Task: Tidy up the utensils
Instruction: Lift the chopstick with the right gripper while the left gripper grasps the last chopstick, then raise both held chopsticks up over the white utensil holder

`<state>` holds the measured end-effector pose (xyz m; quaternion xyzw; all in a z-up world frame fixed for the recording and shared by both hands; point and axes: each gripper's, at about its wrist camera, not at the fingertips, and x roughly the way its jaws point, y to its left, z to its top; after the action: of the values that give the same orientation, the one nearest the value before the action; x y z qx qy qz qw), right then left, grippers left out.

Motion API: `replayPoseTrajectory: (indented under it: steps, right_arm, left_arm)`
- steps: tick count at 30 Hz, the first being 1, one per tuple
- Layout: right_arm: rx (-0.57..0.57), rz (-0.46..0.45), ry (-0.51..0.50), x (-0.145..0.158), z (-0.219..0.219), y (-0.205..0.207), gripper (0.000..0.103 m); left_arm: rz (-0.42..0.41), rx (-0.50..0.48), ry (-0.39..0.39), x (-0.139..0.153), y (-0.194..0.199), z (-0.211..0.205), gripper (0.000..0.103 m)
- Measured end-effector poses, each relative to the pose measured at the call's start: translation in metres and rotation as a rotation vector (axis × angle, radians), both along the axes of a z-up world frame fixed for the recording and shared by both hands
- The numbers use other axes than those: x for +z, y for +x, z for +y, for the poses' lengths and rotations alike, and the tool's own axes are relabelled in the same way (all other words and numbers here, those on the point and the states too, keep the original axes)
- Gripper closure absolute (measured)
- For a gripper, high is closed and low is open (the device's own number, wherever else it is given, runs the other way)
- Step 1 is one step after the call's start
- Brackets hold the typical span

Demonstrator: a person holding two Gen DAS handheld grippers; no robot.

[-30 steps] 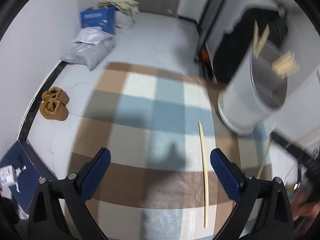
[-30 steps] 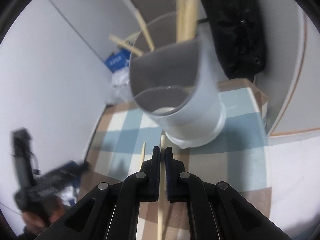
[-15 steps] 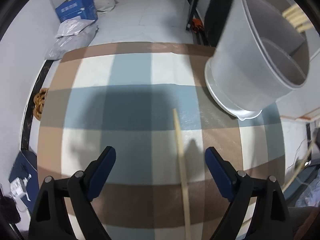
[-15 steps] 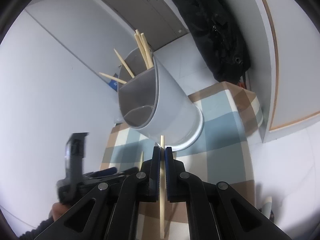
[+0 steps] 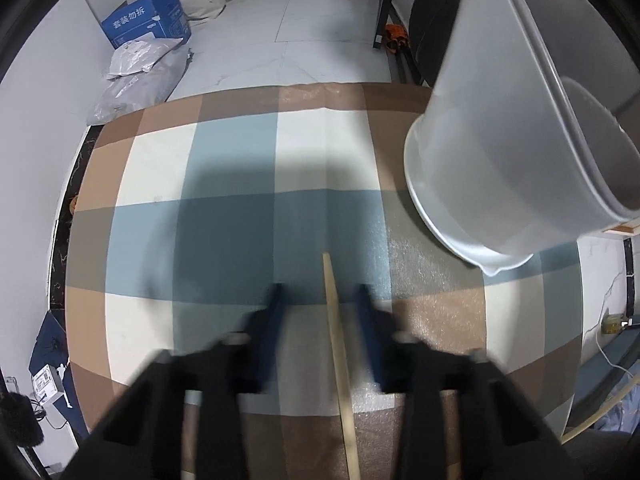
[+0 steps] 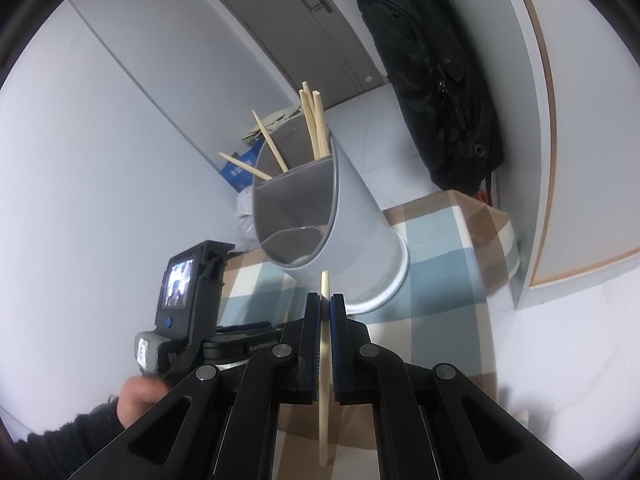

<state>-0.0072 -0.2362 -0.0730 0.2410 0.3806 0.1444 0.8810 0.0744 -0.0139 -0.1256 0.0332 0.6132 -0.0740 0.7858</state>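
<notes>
The right gripper (image 6: 325, 312) is pinching one chopstick (image 6: 324, 380) upright, tip aiming at the gray divided holder (image 6: 340, 216) at twelve o'clock, presumably for dropping in beside the chopsticks standing there. The left gripper (image 5: 320, 308), jaws parted and blurred, is straddling another chopstick (image 5: 340, 364) lying on the checked cloth (image 5: 224, 184). At eleven o'clock, a blue carton (image 5: 146, 26) is showing Chinese lettering too small to read surely.
</notes>
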Motion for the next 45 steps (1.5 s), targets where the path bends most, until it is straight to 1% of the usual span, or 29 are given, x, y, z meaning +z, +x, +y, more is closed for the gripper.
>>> replayPoseTrajectory:
  steps: [1, 2, 5, 7, 11, 16, 17, 21, 23, 24, 25, 26, 28, 29, 30, 33, 36, 41, 45]
  right_arm:
    - [0.000, -0.001, -0.002, 0.001, 0.000, 0.000, 0.099]
    - [0.000, -0.002, -0.002, 0.001, 0.000, 0.000, 0.099]
    - [-0.004, -0.007, -0.011, 0.002, 0.001, -0.001, 0.099]
    - [-0.005, -0.010, -0.020, 0.003, 0.002, -0.001, 0.099]
    - [-0.004, -0.016, -0.037, 0.004, 0.004, -0.002, 0.099]
    - [-0.001, -0.040, -0.053, 0.009, 0.007, -0.003, 0.099]
    - [-0.002, -0.045, -0.056, 0.010, 0.008, -0.003, 0.099]
    - [0.012, -0.074, -0.073, 0.014, 0.014, -0.007, 0.099]
    - [0.021, -0.091, -0.092, 0.017, 0.019, -0.010, 0.099]
    - [0.026, -0.099, -0.099, 0.018, 0.021, -0.011, 0.099]
    - [0.033, -0.111, -0.106, 0.019, 0.024, -0.013, 0.099]
    - [0.037, -0.117, -0.113, 0.020, 0.027, -0.014, 0.099]
    - [0.048, -0.133, -0.132, 0.022, 0.033, -0.016, 0.099]
    - [0.051, -0.140, -0.141, 0.023, 0.036, -0.017, 0.099]
    - [0.054, -0.147, -0.150, 0.024, 0.038, -0.018, 0.099]
    - [0.062, -0.163, -0.164, 0.026, 0.044, -0.019, 0.099]
    - [0.064, -0.177, -0.175, 0.029, 0.048, -0.020, 0.099]
    - [0.061, -0.198, -0.196, 0.034, 0.052, -0.019, 0.099]
    - [0.064, -0.208, -0.209, 0.039, 0.056, -0.019, 0.099]
  left_arm:
    - [0.002, 0.003, 0.001, 0.000, -0.001, -0.002, 0.097]
    - [0.004, 0.008, -0.004, 0.001, -0.003, 0.000, 0.100]
    - [-0.004, 0.006, -0.001, 0.000, -0.004, -0.002, 0.101]
    - [-0.022, 0.014, -0.009, 0.002, -0.007, 0.000, 0.101]
    - [-0.071, 0.027, -0.048, 0.017, -0.015, -0.015, 0.101]
    - [-0.197, 0.004, -0.109, 0.051, -0.047, -0.020, 0.101]
    - [-0.213, 0.002, -0.121, 0.054, -0.049, -0.021, 0.101]
    - [-0.321, 0.014, -0.226, 0.082, -0.071, -0.019, 0.101]
    - [-0.366, 0.015, -0.258, 0.086, -0.066, -0.019, 0.101]
    - [-0.397, 0.011, -0.284, 0.093, -0.072, -0.019, 0.101]
    - [-0.409, 0.008, -0.297, 0.089, -0.064, -0.011, 0.101]
    - [-0.429, -0.001, -0.310, 0.092, -0.065, -0.011, 0.101]
    - [-0.455, -0.018, -0.319, 0.095, -0.070, -0.014, 0.101]
    - [-0.456, -0.018, -0.308, 0.090, -0.060, -0.006, 0.101]
    - [-0.465, -0.028, -0.296, 0.090, -0.062, -0.010, 0.101]
    - [-0.469, -0.053, -0.301, 0.089, -0.061, -0.006, 0.101]
    - [-0.471, -0.080, -0.288, 0.093, -0.064, -0.001, 0.101]
    - [-0.460, -0.110, -0.266, 0.108, -0.085, -0.008, 0.102]
    - [-0.464, -0.130, -0.254, 0.114, -0.088, -0.007, 0.102]
